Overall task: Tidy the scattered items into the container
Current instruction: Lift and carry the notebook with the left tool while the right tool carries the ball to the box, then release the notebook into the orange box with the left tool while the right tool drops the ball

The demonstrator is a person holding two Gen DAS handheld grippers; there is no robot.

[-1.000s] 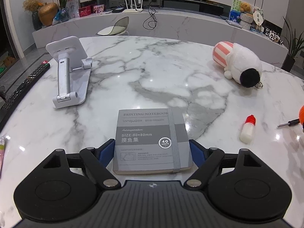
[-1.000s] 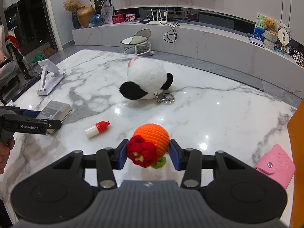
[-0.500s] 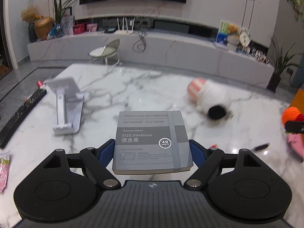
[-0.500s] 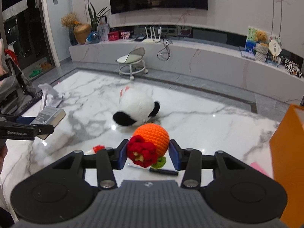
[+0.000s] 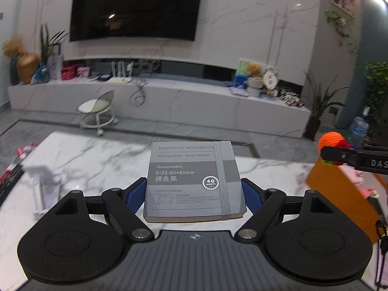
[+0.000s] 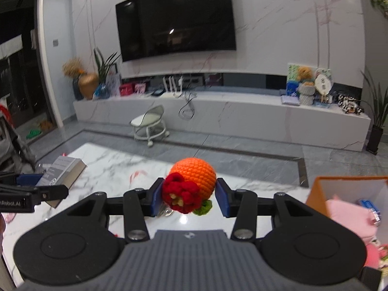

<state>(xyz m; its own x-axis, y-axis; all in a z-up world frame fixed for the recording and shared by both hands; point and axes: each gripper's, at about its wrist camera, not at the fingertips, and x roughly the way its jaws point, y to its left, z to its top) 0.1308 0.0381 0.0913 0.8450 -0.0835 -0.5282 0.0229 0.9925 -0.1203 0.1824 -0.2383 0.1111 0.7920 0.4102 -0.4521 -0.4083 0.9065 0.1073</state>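
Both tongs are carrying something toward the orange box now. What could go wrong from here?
The crocheted orange ball is round and soft, so it might slip from the right tongs. The notebook in the left tongs is held only at its near end and may tilt. The orange box already holds pink items, so space looks tight.

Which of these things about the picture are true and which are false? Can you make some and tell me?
1. The left hand-held gripper holds a grey notebook. True.
2. The right hand-held gripper holds a green ball. False: it holds an orange crocheted ball with a red flower on it.
3. The notebook lies flat on the marble table. False: it is lifted off the table between the blue pads.
4. The orange container already has something pink inside. True.
5. The TV on the wall is showing a cartoon. False: its screen is dark.
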